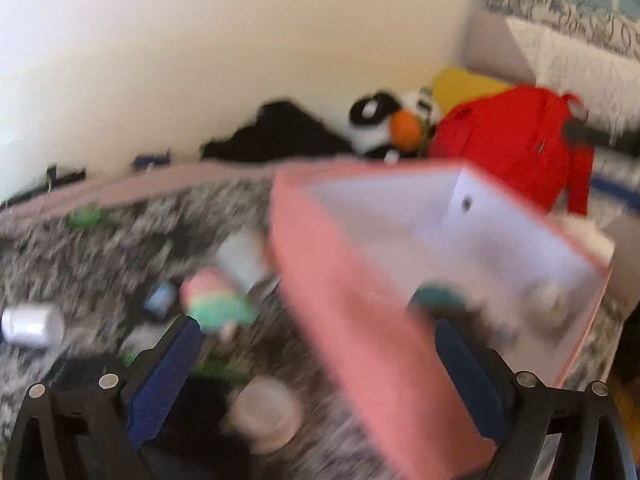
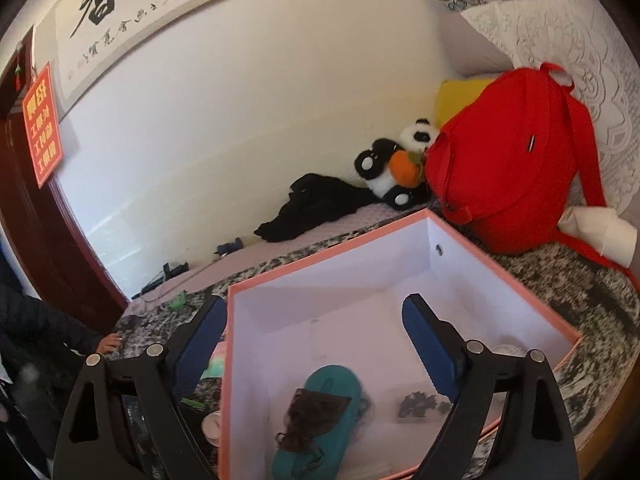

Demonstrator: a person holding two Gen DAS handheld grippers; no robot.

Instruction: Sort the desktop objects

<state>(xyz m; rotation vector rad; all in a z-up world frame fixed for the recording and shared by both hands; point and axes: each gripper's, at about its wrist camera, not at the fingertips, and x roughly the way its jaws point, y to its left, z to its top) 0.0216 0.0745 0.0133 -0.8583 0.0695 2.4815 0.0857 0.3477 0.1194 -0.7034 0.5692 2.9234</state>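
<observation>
A mottled grey-and-white cover (image 2: pixel 560 280) spreads over the surface, backed by a pale wall with a calligraphy scroll (image 2: pixel 120 8).

The right gripper (image 2: pixel 312 320) stands wide open with nothing between its blue pads; its left finger lies outside the pink box (image 2: pixel 400 240), its right finger over the box's white inside. Just below and between the fingers, on the box floor, lies a teal case (image 2: pixel 336 380) with a dark brown tuft on it; a small dark patterned piece (image 2: pixel 418 404) lies beside the right finger.

The left gripper (image 1: pixel 316 332) also gapes wide and holds nothing, in a badly blurred view. The box's pink wall (image 1: pixel 340 280) cuts between its fingers. Near its left finger lie a pink-and-green toy (image 1: pixel 216 300), a pale round lid (image 1: pixel 268 412) and, further left, a silver cylinder (image 1: pixel 34 324).

Beyond the box, against the wall, sit a red backpack (image 2: pixel 508 160), a plush panda (image 2: pixel 396 160) and a black garment (image 2: pixel 316 204).
</observation>
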